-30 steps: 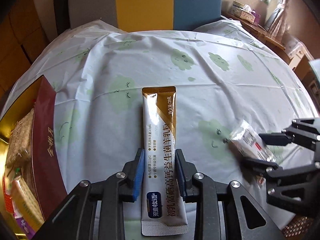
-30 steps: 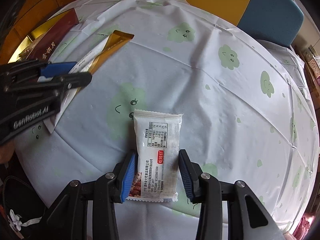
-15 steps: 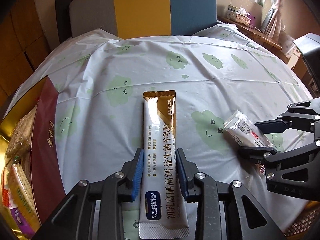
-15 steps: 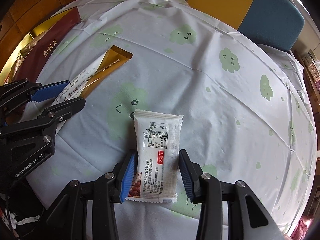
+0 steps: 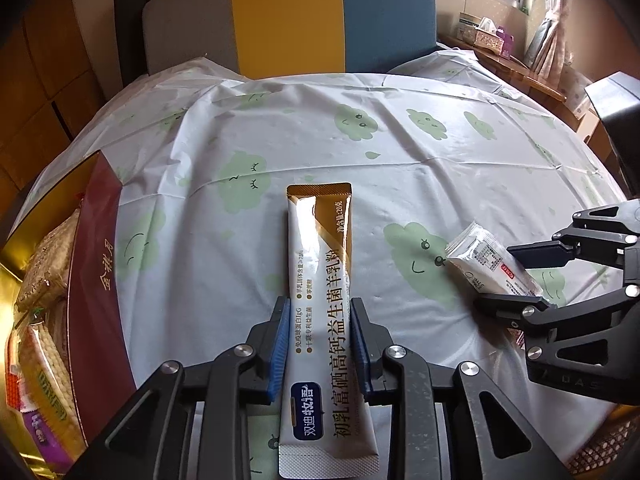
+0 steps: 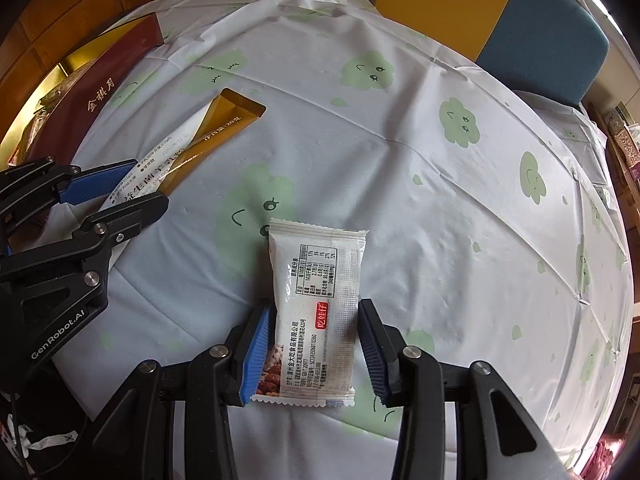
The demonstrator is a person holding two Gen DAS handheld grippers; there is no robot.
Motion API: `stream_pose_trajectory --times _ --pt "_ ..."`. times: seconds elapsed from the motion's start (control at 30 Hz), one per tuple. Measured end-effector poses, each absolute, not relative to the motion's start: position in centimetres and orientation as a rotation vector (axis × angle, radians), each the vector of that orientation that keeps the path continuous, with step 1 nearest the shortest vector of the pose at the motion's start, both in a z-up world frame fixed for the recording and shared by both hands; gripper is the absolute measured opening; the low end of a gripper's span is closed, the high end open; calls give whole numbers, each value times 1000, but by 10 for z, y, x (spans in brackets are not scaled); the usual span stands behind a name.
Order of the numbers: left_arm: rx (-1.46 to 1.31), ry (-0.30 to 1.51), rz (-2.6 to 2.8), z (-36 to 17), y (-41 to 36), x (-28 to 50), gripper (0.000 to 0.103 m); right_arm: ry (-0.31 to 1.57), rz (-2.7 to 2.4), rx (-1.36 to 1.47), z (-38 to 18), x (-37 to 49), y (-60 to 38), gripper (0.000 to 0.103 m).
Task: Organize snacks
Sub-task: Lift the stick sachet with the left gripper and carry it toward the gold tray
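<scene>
The red box (image 5: 94, 264) at the bench (image 5: 400, 168) edge holds wrapped snacks (image 5: 44, 356), while the closing left claw (image 5: 320, 344) clamps a sachet (image 5: 322, 280) and the right claw (image 6: 316, 340) grips a packet (image 6: 320, 300).

The left black two-finger gripper (image 5: 319, 334) with blue pads points steeply down at the counter (image 5: 400, 152), its jaws closing, pads pressed on a long sachet. Right of it, the matching right gripper (image 6: 316, 346) pinches a white packet.
</scene>
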State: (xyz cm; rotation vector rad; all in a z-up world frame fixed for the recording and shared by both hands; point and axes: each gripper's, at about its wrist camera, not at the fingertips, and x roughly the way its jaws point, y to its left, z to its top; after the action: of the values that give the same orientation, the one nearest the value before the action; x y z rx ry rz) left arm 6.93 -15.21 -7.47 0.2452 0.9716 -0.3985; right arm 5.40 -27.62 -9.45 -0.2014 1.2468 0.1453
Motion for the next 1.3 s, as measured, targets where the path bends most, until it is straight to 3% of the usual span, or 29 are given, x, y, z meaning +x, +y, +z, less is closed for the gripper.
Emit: stream_pose_trajectory --times 0.67,1.3 --pt "174 879 -355 -15 -113 41 28 1218 142 -226 -95 48 -272 43" --pt "74 861 -236 5 -38 32 28 1198 136 -234 -91 37 -268 43"
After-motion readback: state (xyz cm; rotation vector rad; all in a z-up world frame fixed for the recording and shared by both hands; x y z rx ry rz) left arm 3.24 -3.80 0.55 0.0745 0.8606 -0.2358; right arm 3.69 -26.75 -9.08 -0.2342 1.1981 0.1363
